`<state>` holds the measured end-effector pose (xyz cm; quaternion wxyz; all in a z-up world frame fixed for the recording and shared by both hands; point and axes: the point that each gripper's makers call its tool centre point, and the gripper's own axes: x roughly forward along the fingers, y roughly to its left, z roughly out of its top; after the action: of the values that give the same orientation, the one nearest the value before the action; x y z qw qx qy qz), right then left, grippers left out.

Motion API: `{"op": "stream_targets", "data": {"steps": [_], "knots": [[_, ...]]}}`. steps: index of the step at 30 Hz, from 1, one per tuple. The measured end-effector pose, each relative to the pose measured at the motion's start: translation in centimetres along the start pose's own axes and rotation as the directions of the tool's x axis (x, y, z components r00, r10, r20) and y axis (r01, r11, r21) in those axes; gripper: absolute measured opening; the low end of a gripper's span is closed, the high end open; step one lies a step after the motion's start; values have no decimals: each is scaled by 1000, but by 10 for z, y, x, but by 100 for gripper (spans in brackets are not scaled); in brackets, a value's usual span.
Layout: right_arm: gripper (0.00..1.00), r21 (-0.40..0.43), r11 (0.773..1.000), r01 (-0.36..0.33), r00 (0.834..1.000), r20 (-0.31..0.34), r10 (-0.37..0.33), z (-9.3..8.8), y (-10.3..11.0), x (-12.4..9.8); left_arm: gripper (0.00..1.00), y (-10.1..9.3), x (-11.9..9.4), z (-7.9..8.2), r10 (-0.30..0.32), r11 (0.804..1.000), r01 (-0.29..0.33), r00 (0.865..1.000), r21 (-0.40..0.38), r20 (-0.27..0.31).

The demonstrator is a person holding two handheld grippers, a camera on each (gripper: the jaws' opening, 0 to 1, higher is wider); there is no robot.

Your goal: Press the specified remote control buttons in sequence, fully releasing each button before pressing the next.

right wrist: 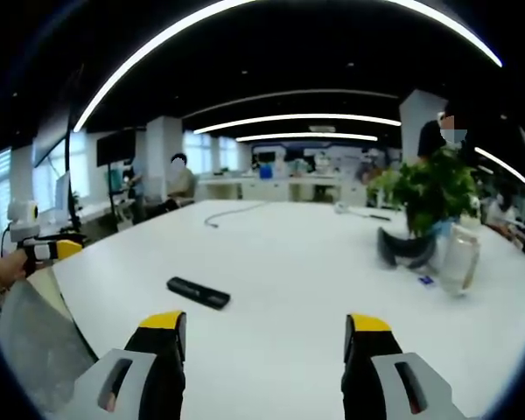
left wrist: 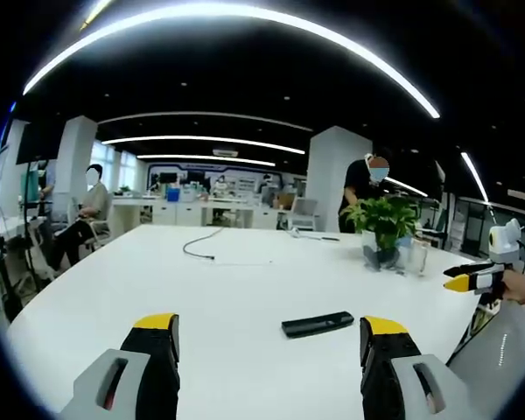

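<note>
remote: slim black rectangular remote control (left wrist: 318,324) lies flat on the large white table (left wrist: 245,280), near its front edge, touched by nothing.
left gripper (left wrist: 269,337): yellow-tipped jaws spread wide above the front edge, holding nothing.
right gripper (right wrist: 264,337): jaws wide apart, holding nothing.
plant: leafy green potted plant (left wrist: 385,223) toward the table's right edge.

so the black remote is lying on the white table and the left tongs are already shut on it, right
Not quite. The black remote does lie on the white table, but the left tongs are open and clear of it, as the left gripper view shows.
</note>
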<state>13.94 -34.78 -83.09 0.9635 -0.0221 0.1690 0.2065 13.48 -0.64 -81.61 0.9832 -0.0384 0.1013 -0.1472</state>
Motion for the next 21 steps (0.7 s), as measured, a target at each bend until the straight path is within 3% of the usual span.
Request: {"op": "stream_targets", "data": {"steps": [21], "knots": [[73,-14,1000,-19,1000,20,20,4,4,1,88,3,0,-1,13,1000,-13,1000,-1,0]]}}
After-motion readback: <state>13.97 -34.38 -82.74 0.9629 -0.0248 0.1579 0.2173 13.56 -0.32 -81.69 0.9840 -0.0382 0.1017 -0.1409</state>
